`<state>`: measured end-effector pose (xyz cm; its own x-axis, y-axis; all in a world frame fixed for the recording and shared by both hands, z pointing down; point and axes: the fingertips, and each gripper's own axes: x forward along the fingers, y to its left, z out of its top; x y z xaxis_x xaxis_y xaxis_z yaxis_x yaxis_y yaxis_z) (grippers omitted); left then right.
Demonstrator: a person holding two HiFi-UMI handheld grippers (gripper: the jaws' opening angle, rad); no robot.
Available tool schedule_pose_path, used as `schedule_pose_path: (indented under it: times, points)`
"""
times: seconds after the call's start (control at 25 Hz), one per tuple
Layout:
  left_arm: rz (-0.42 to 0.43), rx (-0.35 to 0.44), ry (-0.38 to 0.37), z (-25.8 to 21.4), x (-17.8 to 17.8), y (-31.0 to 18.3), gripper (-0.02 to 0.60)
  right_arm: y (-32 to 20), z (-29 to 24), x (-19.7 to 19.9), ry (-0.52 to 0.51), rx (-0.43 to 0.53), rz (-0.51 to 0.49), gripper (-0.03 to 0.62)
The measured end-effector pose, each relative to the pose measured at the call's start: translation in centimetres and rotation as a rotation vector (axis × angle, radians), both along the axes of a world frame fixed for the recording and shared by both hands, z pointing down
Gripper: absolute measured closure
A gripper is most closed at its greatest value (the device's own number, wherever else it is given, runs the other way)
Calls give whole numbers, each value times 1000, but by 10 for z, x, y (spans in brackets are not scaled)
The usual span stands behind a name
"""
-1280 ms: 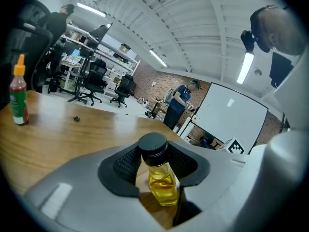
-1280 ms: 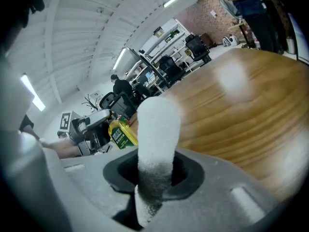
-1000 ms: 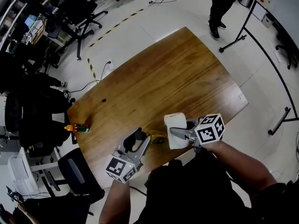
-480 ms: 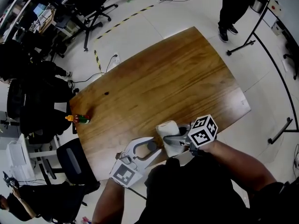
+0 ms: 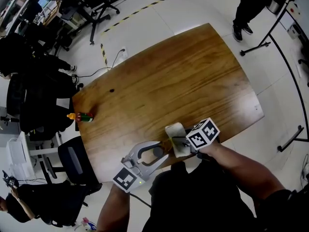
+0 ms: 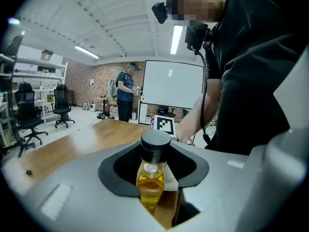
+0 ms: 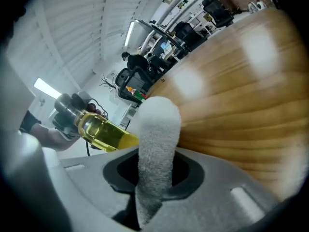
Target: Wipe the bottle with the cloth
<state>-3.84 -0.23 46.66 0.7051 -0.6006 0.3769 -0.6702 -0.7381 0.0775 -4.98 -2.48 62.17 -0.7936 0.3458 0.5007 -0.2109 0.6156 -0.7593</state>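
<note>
Lower middle of the head view, over the near edge of the wooden surface (image 5: pixel 183 76): left gripper (image 5: pixel 163 151) and right gripper (image 5: pixel 179 141) drawn close together.

Clamped between the left fingers, a bottle (image 6: pixel 150 178) of yellow liquid with a black cap (image 6: pixel 155 141). Upright at the centre of the left gripper view, with the fingers narrowed onto its sides and the cap standing above them.

Pinched in the right fingers, a folded white cloth (image 7: pixel 157 139), rising out of the grip as a thick fuzzy roll.

In the right gripper view, bottle tilted at the left of the frame, cap end to the far left. Its yellow end runs in behind the cloth; touching or only just beside, cannot tell. In the head view, cloth immediately right of the left fingertips.

At the far left edge of the surface, well apart from both grippers, a small red container (image 5: pixel 82 116) with an orange tip. At the upper right of the head view, a person (image 5: pixel 246 8) in dark clothes standing on the pale floor (image 5: pixel 159 13). Along the left side, black office chairs (image 5: pixel 72 161).
</note>
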Motion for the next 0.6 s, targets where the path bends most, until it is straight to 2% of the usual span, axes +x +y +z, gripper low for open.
schedule_pose_path:
  times: [0.2,0.32,0.48,0.6]
  points:
    - [28,-4,-4,1,-3,2,410,3,10,-3,91,13,2,522]
    - [80,-18,-18,2,-1,4,410,0,3,1,77,28,13,522]
    - [190,-49,-35,3,2,9,410,-18,-24,11,-22,14,109,522]
    - [247,-61,-57,5,2,12,410,-50,-62,13,-193,-111,249,522]
